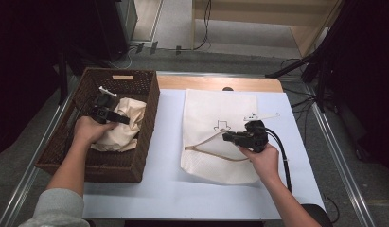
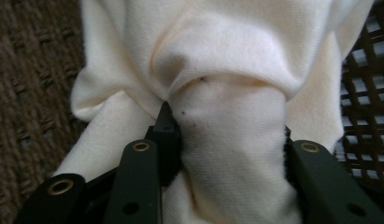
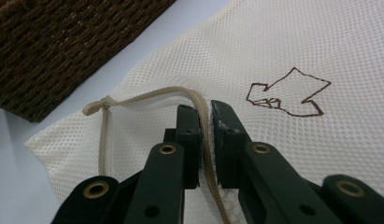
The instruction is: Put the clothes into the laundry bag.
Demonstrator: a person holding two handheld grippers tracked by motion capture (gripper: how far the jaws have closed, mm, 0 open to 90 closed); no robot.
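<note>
A cream cloth [image 1: 120,136] lies bunched in a brown wicker basket [image 1: 150,124] at the left. My left gripper [image 1: 126,119] is down in the basket, shut on a thick fold of that cloth [image 2: 227,42], with the jaws [image 2: 227,144] pressing it from both sides. On the table's right half a white mesh bag [image 1: 216,106] lies flat, with a small drawn outline on it [image 3: 288,95]. My right gripper [image 1: 226,137] is shut on the bag's beige zipper edge [image 3: 147,95], which runs between the jaws [image 3: 206,119].
The basket wall [image 3: 63,42] stands close to the left of the mesh bag. A pale sheet [image 1: 163,161] covers the table, and a wooden strip [image 1: 216,83] runs along its far edge. A black cable [image 1: 283,153] trails from my right gripper. Dark stands and cables sit on the floor at the right.
</note>
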